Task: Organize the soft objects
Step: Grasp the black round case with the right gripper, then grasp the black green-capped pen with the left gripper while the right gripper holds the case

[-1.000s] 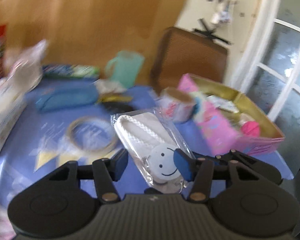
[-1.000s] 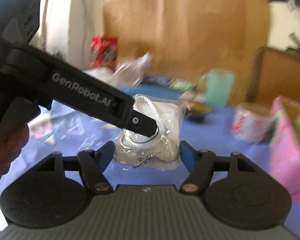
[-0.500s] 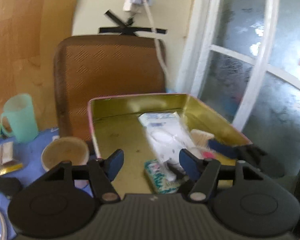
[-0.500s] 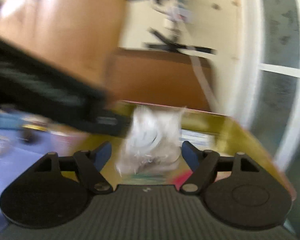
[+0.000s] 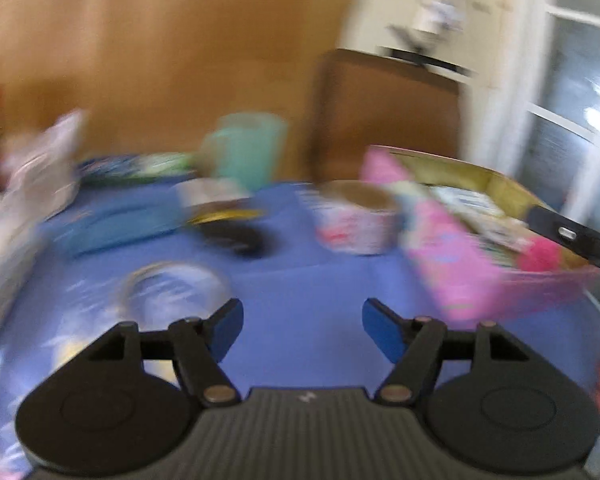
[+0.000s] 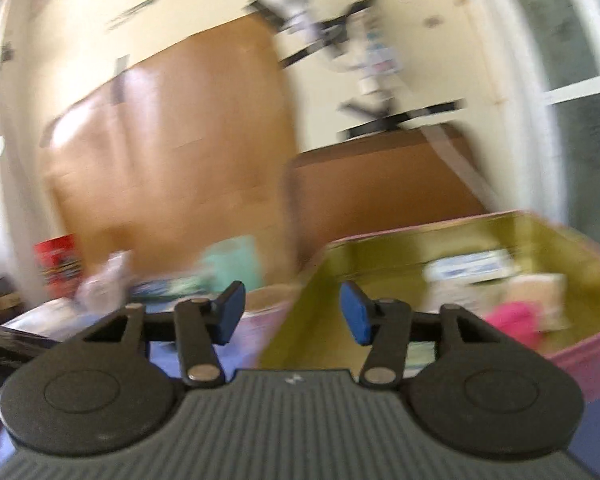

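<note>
Left wrist view: my left fingers (image 5: 302,330) stand apart with nothing between them, having just been opening; the bagged rope they held a second ago is gone, dropped, I judge, into the pink box (image 5: 452,264). Right fingers (image 6: 292,318) have just been closing, also empty, beside the box. Blur hides which packet inside is the bag; the blue counter (image 5: 300,280) holds clutter.

Pink box (image 5: 452,256) open, gold-lined; soft packets, pink fluffy item (image 5: 542,254) inside.
</note>
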`<control>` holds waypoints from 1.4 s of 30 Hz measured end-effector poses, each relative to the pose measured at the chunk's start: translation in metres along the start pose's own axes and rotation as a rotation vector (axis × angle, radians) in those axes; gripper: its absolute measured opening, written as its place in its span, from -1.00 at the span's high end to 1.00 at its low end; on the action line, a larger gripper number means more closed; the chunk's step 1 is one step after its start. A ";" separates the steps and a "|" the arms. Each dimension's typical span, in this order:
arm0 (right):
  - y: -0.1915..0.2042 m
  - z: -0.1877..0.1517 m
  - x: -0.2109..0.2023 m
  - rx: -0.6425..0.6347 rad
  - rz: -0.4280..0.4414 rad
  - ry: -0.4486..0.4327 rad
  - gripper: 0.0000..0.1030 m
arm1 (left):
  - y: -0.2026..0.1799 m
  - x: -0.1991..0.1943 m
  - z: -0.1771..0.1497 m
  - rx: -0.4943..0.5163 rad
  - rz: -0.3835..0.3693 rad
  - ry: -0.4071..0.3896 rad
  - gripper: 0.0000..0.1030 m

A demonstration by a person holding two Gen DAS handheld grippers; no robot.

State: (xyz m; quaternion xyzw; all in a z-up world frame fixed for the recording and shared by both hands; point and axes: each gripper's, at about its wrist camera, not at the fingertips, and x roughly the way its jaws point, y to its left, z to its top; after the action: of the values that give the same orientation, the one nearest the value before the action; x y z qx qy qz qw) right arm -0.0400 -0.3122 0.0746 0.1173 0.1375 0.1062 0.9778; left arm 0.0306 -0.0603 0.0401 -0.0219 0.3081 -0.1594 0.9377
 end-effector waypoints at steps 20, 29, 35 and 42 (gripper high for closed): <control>0.117 -0.027 0.214 -0.265 0.074 0.439 -0.37 | 0.127 -0.007 -0.034 -0.185 0.112 -0.051 -0.36; 0.106 -0.036 0.174 -0.256 0.030 0.488 -0.03 | 0.137 -0.006 -0.035 -0.239 0.087 -0.059 -0.36; 0.082 -0.044 0.096 -0.115 0.073 0.487 -0.04 | 0.129 -0.004 -0.031 -0.228 0.017 -0.020 -0.37; 0.069 -0.061 0.039 0.121 0.147 0.434 -0.03 | 0.070 0.001 -0.022 -0.288 -0.304 0.118 -0.36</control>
State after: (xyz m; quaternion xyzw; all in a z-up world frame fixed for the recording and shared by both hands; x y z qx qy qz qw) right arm -0.0330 -0.2246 0.0261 0.1597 0.3416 0.1913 0.9062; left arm 0.0384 0.0066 0.0114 -0.1925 0.3750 -0.2545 0.8704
